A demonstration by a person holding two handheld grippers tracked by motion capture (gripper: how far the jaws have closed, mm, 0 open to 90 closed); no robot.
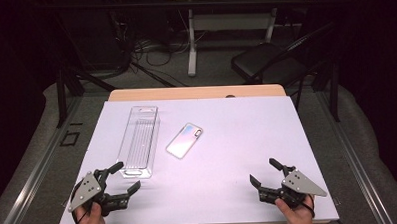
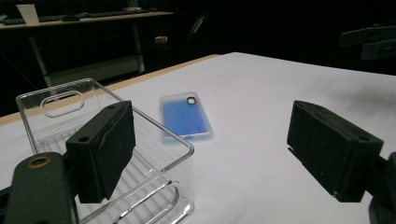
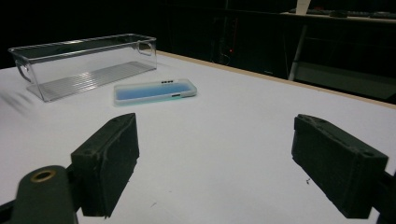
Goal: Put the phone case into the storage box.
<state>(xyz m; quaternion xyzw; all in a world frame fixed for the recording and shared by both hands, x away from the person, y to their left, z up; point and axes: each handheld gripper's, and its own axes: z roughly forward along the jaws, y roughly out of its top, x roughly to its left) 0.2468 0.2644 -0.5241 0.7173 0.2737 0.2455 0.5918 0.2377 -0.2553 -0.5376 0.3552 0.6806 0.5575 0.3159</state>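
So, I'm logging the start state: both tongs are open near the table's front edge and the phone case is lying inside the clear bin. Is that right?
Not quite. The phone case lies flat on the white table cover, beside the clear bin, not inside it; the high view shows this. The left tongs and right tongs are open near the front edge.

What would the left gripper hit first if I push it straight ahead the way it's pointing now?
Probably the clear bin: its near corner sits right by one jaw of the left gripper. The phone case lies farther along, nearer the centre line. Depth is hard to judge.
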